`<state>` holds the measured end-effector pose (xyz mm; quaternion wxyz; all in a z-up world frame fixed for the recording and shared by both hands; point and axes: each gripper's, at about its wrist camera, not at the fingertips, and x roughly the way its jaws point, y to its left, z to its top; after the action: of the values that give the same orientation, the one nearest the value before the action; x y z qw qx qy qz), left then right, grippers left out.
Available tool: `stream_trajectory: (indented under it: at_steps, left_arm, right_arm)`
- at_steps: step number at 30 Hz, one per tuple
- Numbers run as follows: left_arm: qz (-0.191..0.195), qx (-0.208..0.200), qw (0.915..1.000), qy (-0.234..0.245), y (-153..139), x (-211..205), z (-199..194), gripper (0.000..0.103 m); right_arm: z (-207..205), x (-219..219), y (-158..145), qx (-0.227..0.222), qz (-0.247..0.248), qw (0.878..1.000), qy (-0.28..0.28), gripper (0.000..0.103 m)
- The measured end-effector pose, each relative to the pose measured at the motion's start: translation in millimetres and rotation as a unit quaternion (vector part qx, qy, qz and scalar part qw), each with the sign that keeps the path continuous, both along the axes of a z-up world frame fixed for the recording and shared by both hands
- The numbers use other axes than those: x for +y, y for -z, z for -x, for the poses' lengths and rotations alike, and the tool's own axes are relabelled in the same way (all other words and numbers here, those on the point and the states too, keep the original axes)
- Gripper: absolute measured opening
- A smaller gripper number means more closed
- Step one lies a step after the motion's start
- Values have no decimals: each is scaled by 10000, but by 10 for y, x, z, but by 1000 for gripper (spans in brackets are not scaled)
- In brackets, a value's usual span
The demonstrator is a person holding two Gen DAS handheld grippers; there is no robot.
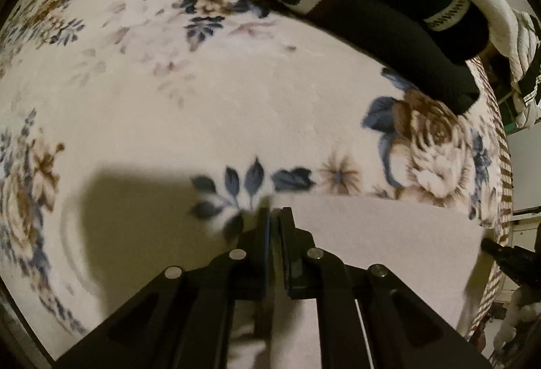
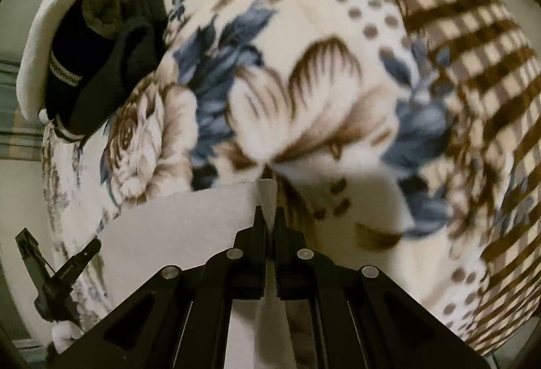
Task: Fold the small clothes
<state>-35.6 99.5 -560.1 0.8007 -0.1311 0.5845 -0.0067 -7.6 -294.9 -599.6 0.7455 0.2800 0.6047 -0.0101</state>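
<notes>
The left gripper point(image 1: 274, 215) and right gripper point(image 2: 269, 216) are each pinching a corner of the white cloth point(image 1: 378, 233), fingers squeezed tight, over the flowery blanket point(image 1: 203, 105).

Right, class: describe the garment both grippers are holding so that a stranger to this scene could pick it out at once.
Start from the floral blanket covering the surface. Stretched over its near part is a plain pale cloth, one corner pinched in the left gripper, the other in the right gripper. Unlike the dark socks heaped at the far edge, it is unpatterned and spread flat.
</notes>
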Motion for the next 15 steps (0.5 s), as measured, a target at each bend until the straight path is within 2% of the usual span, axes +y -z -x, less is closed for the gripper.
stream_trajectory:
  at_steps: [3, 5, 7, 10, 12, 15]
  left_arm:
    - [-89, -55, 9999, 103, -155, -149, 272, 6]
    - [-213, -83, 9997, 109, -241, -263, 512, 11]
    - [-125, -63, 9999, 56, -275, -296, 784, 34]
    - [-52, 182, 9996, -194, -218, -366, 1185, 54]
    - [50, 426, 9982, -407, -125, -296, 1428, 55]
    - [80, 773, 9944, -722, 75, -206, 1666, 55]
  right_arm:
    - [272, -58, -167, -92, -206, 9997, 122, 14]
    - [609, -75, -354, -296, -385, 9986, 224, 44]
    - [961, -81, -435, -295, -497, 9978, 332, 45]
    - [1471, -55, -382, -30, -741, 9965, 377, 45]
    - [1707, -34, -278, 103, -907, 9952, 338, 45]
    - [1882, 50, -65, 298, -894, 9955, 65, 45]
